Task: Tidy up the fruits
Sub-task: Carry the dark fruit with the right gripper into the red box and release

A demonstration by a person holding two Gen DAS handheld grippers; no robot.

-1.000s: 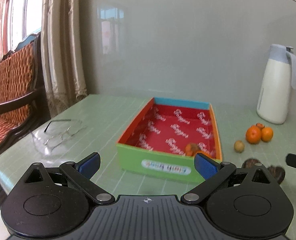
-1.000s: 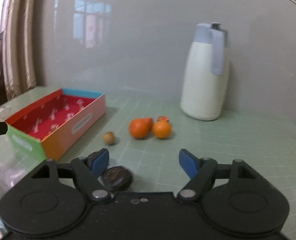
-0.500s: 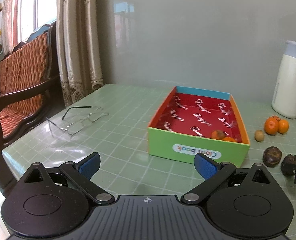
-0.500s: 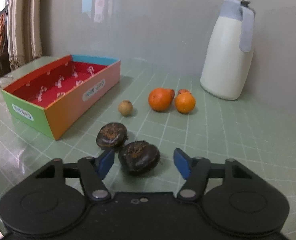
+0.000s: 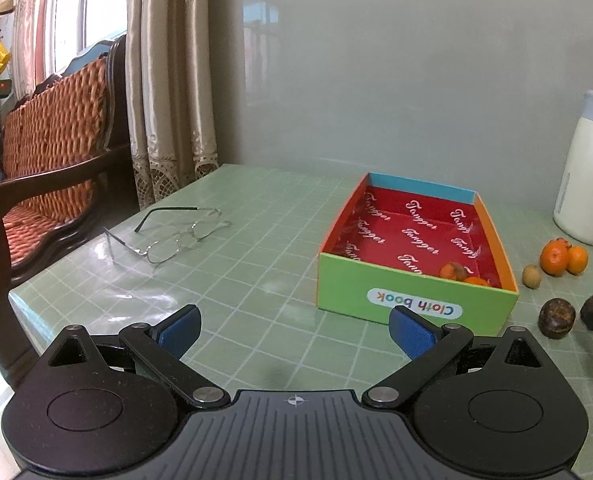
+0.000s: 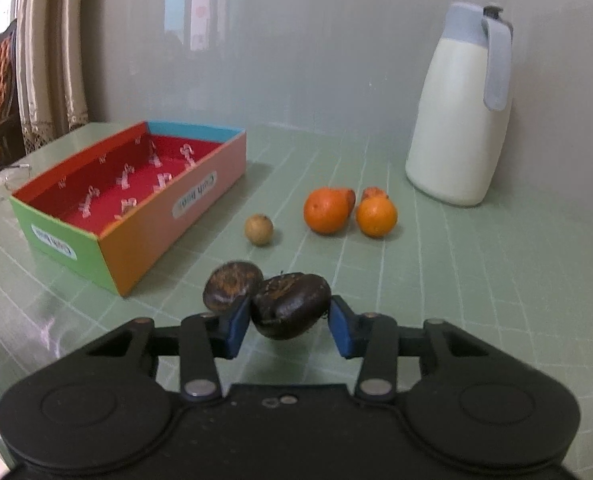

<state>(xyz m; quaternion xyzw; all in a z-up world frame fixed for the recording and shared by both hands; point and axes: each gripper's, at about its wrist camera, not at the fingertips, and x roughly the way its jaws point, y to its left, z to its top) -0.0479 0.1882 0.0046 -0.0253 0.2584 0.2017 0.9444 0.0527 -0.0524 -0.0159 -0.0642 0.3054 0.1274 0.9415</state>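
The right tool (image 6: 289, 325) pinches a dark, wrinkled fruit (image 6: 290, 305) between its 2 blue pads, holding it above the pale green gridded bench (image 6: 476, 264). A second dark fruit (image 6: 232, 285) sits just ahead and to the left of this tool's left pad, close against the held one; whether they touch cannot be told. Farther ahead lie a small tan fruit (image 6: 259, 229) and 2 oranges (image 6: 350, 211) side by side, with smaller reddish fruit tucked behind them. Beyond these, to the right, a white jug with a grey-blue lid and handle (image 6: 462, 106) stands by the glossy grey wall. To this tool's front left is the open box (image 6: 108, 200), red inside with multicoloured walls. The left tool (image 5: 294, 330) is spread wide and holds nothing, low over the bench; the same box (image 5: 416, 300) lies ahead and right of it, with 2 small orange fruit (image 5: 462, 274) in its near right corner. A pair of glasses (image 5: 168, 236) rests ahead to its left, near the bench edge. Further left are beige curtains (image 5: 168, 80) at a window and a wooden chair with orange woven cushions (image 5: 52, 132).
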